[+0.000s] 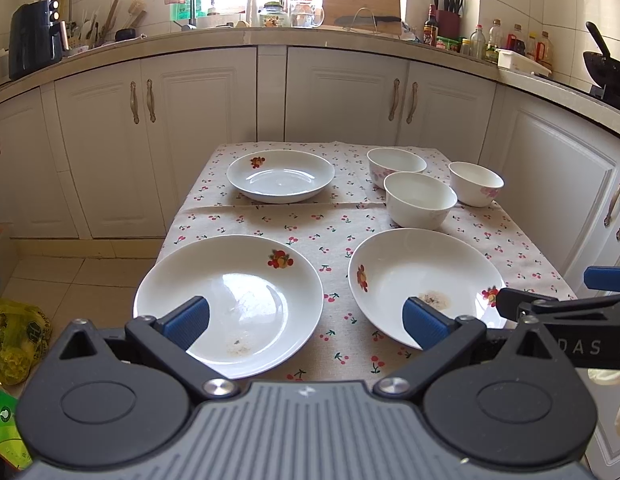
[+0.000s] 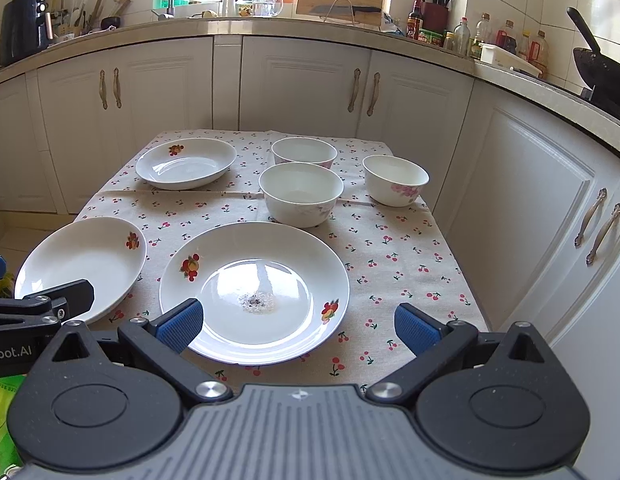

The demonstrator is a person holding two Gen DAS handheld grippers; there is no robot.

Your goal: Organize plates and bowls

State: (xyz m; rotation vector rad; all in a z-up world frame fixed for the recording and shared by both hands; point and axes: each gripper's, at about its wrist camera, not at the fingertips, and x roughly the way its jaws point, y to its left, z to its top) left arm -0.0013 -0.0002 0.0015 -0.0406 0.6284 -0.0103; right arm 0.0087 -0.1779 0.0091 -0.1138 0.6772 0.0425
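Three white plates with fruit prints and three white bowls sit on a cherry-print tablecloth. The near left plate and near right plate lie at the front, the far plate at the back left. The bowls cluster at the back right. My left gripper is open and empty, above the table's front edge between the two near plates. My right gripper is open and empty, above the front edge over the near right plate. The near left plate and bowls show there too.
White kitchen cabinets surround the table on three sides, with a cluttered counter above. A yellow bag lies on the floor at the left. A black wok sits on the right counter.
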